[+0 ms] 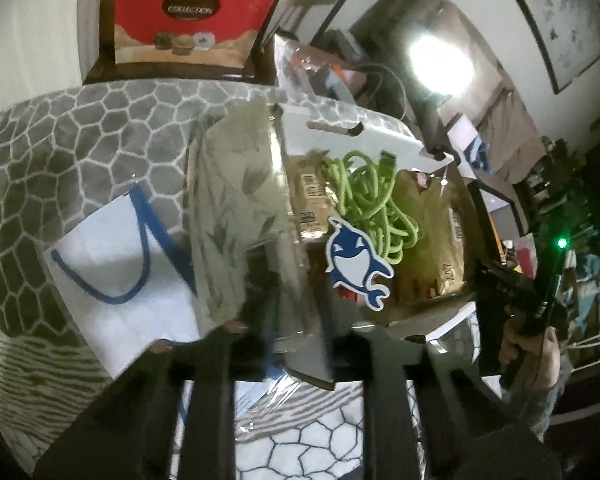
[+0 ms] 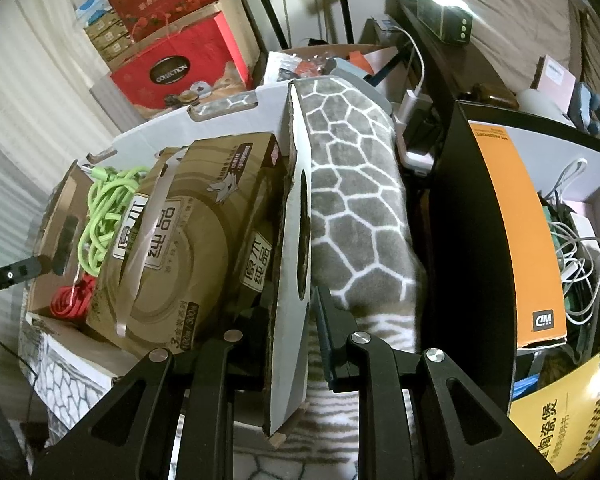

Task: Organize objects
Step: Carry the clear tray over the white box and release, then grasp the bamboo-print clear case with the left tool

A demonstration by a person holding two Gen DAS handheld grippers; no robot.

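Note:
An open cardboard box (image 2: 296,184) rests on a grey honeycomb-patterned blanket (image 2: 352,184). It holds a brown tissue pack (image 2: 188,232), a green cable (image 2: 104,208) and a red cord (image 2: 70,300). My right gripper (image 2: 296,312) is shut on the box's right wall. In the left wrist view my left gripper (image 1: 296,340) is shut on the box's near wall (image 1: 300,312); the view is blurred. The green cable (image 1: 368,200) and a blue whale sticker (image 1: 356,264) show inside. The right gripper (image 1: 540,300) is at the box's far side.
A white bag with blue handles (image 1: 112,280) and a leaf-patterned bag (image 1: 232,208) lie left of the box. A red "Collection" box (image 2: 176,72) stands behind. A black and orange WD box (image 2: 516,232) and a bin of white cables (image 2: 576,248) stand right.

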